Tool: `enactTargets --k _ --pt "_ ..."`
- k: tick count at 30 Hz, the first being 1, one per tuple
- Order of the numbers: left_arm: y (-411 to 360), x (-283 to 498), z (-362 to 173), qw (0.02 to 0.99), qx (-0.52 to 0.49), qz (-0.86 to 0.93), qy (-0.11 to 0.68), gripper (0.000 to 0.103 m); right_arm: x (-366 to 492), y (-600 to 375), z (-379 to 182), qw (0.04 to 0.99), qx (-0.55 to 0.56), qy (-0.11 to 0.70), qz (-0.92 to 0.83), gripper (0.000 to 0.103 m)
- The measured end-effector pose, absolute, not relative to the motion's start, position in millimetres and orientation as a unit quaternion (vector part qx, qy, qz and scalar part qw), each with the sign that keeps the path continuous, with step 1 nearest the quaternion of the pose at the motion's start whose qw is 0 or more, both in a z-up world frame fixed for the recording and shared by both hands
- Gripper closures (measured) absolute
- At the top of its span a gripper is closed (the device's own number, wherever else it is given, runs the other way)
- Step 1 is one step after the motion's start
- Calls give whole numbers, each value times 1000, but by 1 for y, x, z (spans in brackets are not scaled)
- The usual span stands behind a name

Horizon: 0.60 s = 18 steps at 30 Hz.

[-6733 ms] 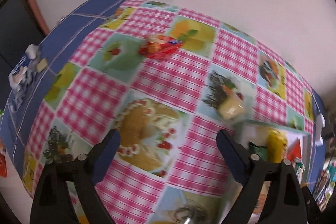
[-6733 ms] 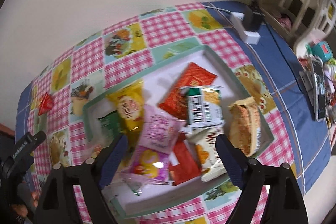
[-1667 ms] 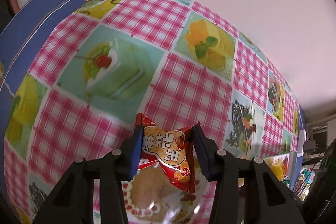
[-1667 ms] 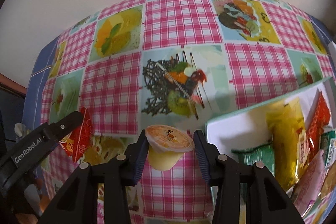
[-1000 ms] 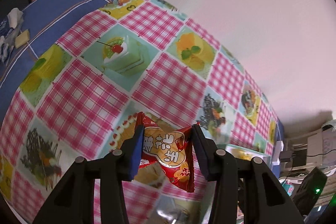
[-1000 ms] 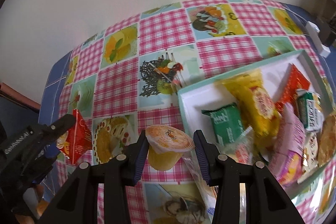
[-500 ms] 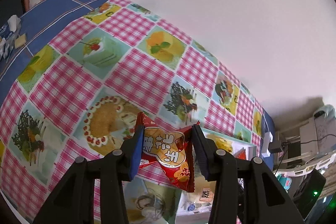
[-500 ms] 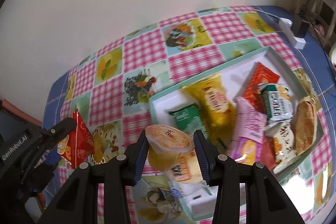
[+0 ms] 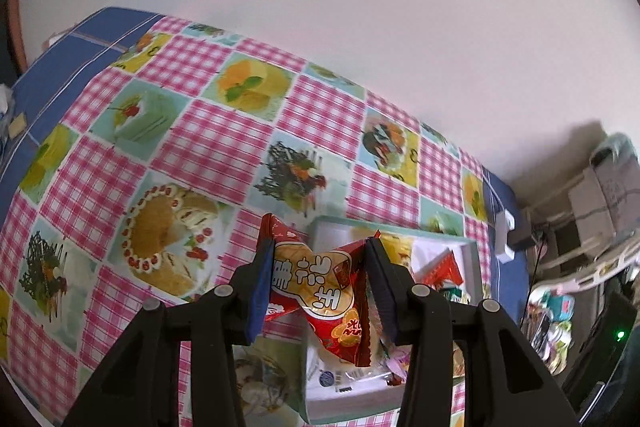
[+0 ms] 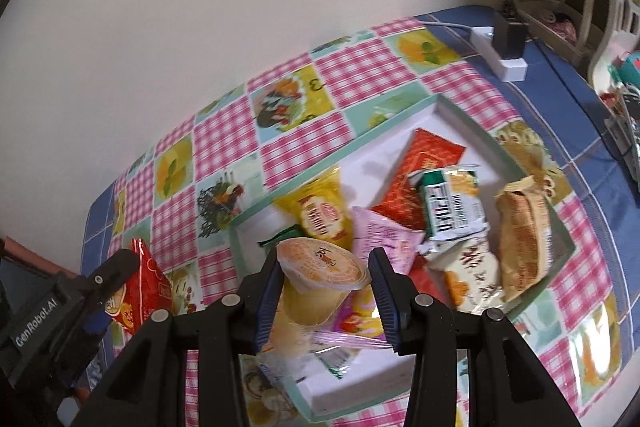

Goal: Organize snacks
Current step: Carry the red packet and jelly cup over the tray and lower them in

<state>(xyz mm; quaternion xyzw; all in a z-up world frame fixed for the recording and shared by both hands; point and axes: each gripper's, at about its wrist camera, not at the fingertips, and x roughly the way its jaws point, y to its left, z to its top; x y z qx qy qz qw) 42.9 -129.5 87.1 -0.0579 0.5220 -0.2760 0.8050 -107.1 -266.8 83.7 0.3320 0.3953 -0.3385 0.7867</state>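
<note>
My left gripper (image 9: 320,287) still clamps the red packet (image 9: 320,291); my right gripper (image 10: 324,295) holds the jelly cup (image 10: 316,279), now above the tray's (image 10: 400,115) near-left corner.

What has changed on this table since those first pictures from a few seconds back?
The left hand-held gripper took hold of the red snack packet that lay on the cloth, and the right hand-held gripper took the yellow jelly cup from beside the tray. Both were lifted and carried toward the tray; the cup is now over its near end. The snacks already in the tray look unmoved.
</note>
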Motion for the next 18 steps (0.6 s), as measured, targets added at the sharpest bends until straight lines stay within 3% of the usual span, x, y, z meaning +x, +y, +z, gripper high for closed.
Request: enactTargets --k 18 --pt "-197 -10 89 791 23 -341 507 56 -178 -322 78 755 395 359 -382 57"
